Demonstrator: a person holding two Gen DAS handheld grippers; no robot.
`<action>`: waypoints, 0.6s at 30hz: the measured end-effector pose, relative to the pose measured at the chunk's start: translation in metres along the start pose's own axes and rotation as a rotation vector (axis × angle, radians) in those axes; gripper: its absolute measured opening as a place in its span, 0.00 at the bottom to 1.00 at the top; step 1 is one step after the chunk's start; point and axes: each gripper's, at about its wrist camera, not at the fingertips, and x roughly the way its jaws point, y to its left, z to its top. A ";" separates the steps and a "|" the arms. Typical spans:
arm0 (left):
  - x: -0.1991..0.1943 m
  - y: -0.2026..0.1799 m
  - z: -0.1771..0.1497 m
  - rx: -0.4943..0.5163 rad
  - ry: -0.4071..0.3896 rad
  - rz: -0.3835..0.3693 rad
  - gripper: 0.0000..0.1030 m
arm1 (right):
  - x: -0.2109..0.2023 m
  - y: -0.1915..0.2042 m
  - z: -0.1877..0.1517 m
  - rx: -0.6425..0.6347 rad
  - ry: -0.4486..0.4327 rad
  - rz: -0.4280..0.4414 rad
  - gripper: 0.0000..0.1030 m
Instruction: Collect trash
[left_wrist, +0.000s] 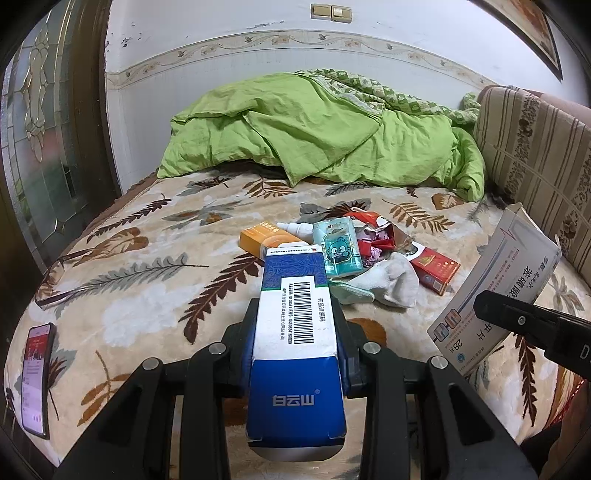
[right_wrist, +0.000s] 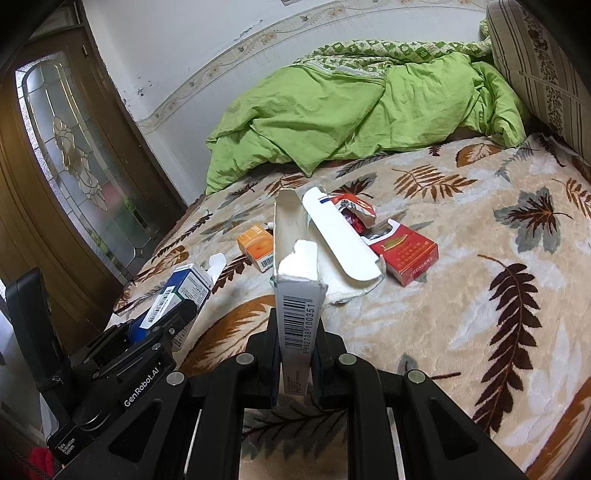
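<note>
My left gripper (left_wrist: 295, 325) is shut on a blue and white medicine box (left_wrist: 295, 339), held above the bed; it also shows in the right wrist view (right_wrist: 177, 299). My right gripper (right_wrist: 295, 332) is shut on a flattened white carton (right_wrist: 295, 266) with its flap open; the carton shows at the right of the left wrist view (left_wrist: 495, 288). On the bed lie an orange box (left_wrist: 262, 240), a teal tissue pack (left_wrist: 340, 247), a red cigarette pack (right_wrist: 406, 254), crumpled red wrappers (left_wrist: 373, 240), a small white bottle (left_wrist: 295, 228) and a white sock (left_wrist: 388, 280).
The bed has a leaf-pattern blanket (right_wrist: 480, 314). A green duvet (left_wrist: 314, 129) is heaped at the far side. A striped headboard cushion (left_wrist: 535, 147) stands at right. A phone (left_wrist: 35, 376) and glasses (left_wrist: 62, 277) lie at the bed's left edge. A glass-panelled door (right_wrist: 74, 166) is at left.
</note>
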 end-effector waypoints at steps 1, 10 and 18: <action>0.000 0.000 0.000 0.000 0.000 0.000 0.32 | 0.000 0.000 0.000 0.000 0.000 0.000 0.14; 0.000 0.000 0.000 0.002 -0.001 0.001 0.32 | 0.000 -0.001 -0.001 0.008 -0.001 0.003 0.14; 0.000 -0.001 0.000 0.004 -0.001 0.001 0.32 | 0.000 -0.002 -0.001 0.008 -0.001 0.005 0.14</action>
